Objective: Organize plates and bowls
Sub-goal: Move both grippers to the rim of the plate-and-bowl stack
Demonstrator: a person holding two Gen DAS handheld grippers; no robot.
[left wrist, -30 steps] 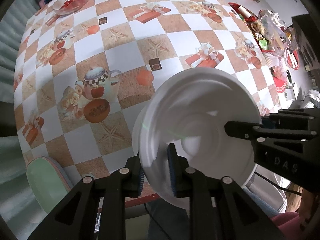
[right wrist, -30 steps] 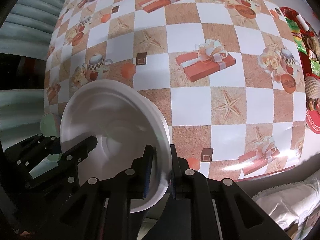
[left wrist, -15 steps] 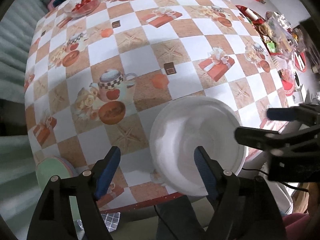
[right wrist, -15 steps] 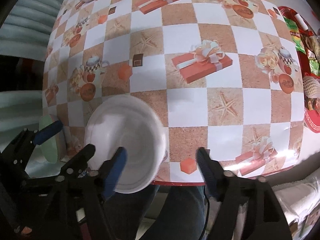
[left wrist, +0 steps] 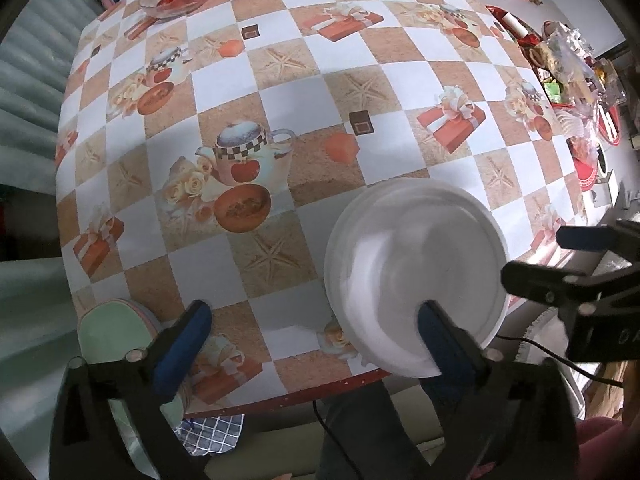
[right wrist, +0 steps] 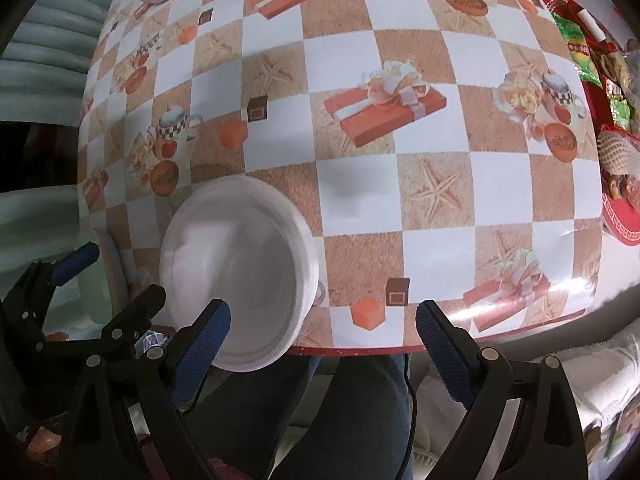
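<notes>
Released since the earlier frame, the white bowl [left wrist: 416,276] is set at the worktop's [left wrist: 280,184] near edge, between left tongs [left wrist: 308,336], still widening, and wide-open right tongs [right wrist: 324,332]; neither holds anything.

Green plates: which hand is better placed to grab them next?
Likely left. The left gripper, jaws opening and gripping nothing, hangs beside the green plates; the right gripper is beyond the white bowl.
</notes>
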